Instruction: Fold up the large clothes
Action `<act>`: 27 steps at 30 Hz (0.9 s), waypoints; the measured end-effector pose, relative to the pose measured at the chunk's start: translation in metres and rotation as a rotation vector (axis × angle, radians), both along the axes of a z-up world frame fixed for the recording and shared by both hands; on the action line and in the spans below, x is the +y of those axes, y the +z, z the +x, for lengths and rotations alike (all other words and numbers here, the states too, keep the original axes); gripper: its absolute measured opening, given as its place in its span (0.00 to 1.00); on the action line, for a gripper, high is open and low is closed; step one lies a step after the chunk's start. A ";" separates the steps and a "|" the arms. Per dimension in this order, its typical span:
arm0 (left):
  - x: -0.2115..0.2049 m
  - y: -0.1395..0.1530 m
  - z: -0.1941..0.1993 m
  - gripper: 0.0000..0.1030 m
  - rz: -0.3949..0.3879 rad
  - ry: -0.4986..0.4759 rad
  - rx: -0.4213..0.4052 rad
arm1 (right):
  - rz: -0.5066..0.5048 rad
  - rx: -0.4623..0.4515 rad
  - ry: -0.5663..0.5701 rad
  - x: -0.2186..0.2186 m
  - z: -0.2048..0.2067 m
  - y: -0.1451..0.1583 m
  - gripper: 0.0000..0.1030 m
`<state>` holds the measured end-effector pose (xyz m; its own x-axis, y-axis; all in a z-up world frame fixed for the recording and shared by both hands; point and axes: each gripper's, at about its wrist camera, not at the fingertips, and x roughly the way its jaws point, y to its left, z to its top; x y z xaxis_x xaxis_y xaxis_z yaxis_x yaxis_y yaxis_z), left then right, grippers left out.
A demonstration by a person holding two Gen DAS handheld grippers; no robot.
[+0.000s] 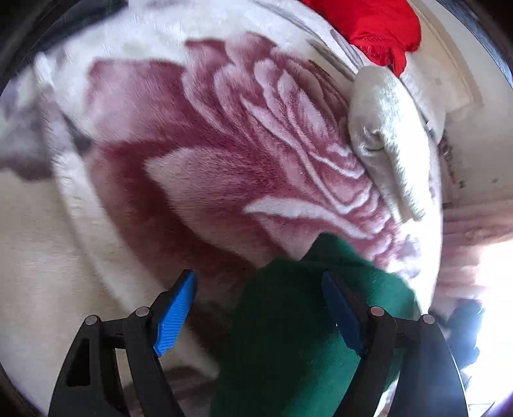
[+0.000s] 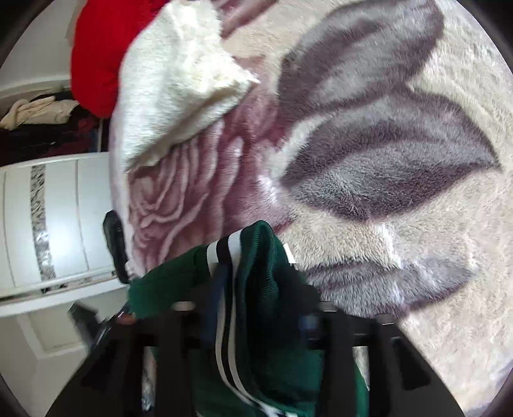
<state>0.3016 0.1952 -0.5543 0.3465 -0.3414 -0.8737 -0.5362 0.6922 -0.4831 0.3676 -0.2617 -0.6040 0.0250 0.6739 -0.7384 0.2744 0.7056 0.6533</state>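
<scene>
Left and right wrist views over a bed. The green garment (image 1: 304, 336) lies bunched at the near edge of the blanket (image 1: 224, 144), directly under both grippers; a striped cuff or hem (image 2: 224, 247), white and dark, stands up at its top in the right view.

Left gripper (image 1: 259, 311): jaws wide apart, blue pads clear of the cloth, with the garment lying between and below them; nothing is held. Right gripper (image 2: 259, 304): its fingers are dark and blurred, half buried in green folds; whether they press on the cloth cannot be told.

Progress, as a judgement: folding of this garment looks barely begun. It is crumpled, not spread flat, and no clean fold line shows. Spreading it, squaring the sleeves and making the folds all appear to remain. A cream fleece piece (image 1: 391, 154) and a red garment (image 1: 372, 29) lie farther up the bed, both loosely heaped, so they too seem unfolded.

Surface: a plush blanket printed with a large pink rose and grey leaves (image 2: 384, 154); soft pile, likely to drag on cloth slid across it. Room: a white cabinet (image 2: 64, 218) with a patterned strip stands beside the bed, with a heap of mixed clothes (image 2: 38, 118) beyond it. Strong daylight enters at the lower right of the left view.
</scene>
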 end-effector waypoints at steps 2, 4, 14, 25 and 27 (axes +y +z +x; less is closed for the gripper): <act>0.002 0.001 0.009 0.76 -0.031 -0.004 -0.055 | 0.043 0.007 0.016 -0.006 -0.012 0.003 0.72; -0.003 0.004 0.024 0.54 -0.028 -0.054 -0.096 | 0.053 0.029 0.042 0.004 -0.024 -0.001 0.72; -0.020 0.044 0.026 0.47 0.137 -0.112 -0.083 | 0.061 0.086 -0.043 -0.030 -0.096 0.014 0.72; -0.049 0.042 -0.070 0.88 0.359 -0.144 0.095 | 0.076 0.223 -0.033 0.007 -0.196 -0.008 0.16; -0.052 0.038 -0.077 0.88 0.354 -0.153 0.106 | 0.037 0.190 -0.073 0.004 -0.197 0.011 0.10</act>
